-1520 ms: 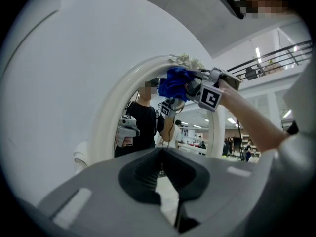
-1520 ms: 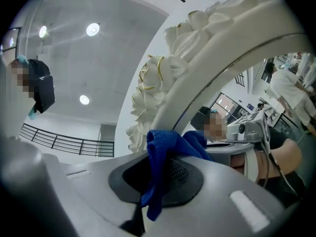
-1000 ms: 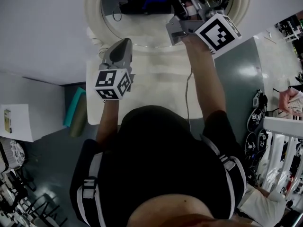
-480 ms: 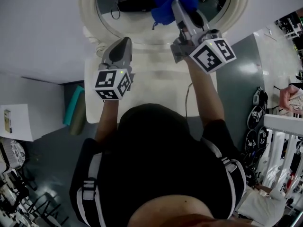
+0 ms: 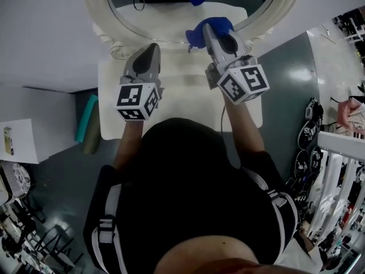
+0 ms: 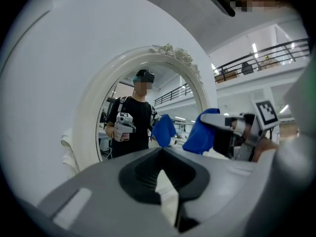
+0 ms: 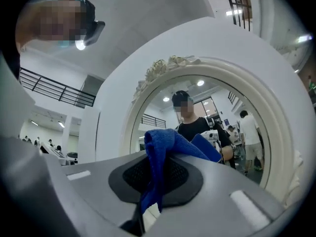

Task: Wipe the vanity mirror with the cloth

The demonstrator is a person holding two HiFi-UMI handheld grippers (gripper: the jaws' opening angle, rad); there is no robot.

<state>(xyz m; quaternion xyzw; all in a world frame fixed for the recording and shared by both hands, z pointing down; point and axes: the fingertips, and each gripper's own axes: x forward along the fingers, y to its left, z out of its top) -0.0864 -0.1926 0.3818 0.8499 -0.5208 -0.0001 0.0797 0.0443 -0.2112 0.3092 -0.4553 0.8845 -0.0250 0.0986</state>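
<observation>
Right gripper (image 5: 210, 29) clenched on blue cloth (image 5: 197, 36); cloth bunched between jaws, fold hanging down over them in right gripper view (image 7: 157, 154). Cloth sits at lower rim of vanity mirror (image 5: 148, 16), 12 o'clock from person; contact with glass not discernible. Left gripper (image 5: 149, 50) at 9 o'clock of right one, jaws pressed together, nothing between them, over white table (image 5: 182, 96).

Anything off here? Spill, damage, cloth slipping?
Nothing stands out. The blue cloth is clamped in the right gripper, low by the mirror; the left gripper is shut, empty, over the tabletop. No spill or damage visible.
</observation>
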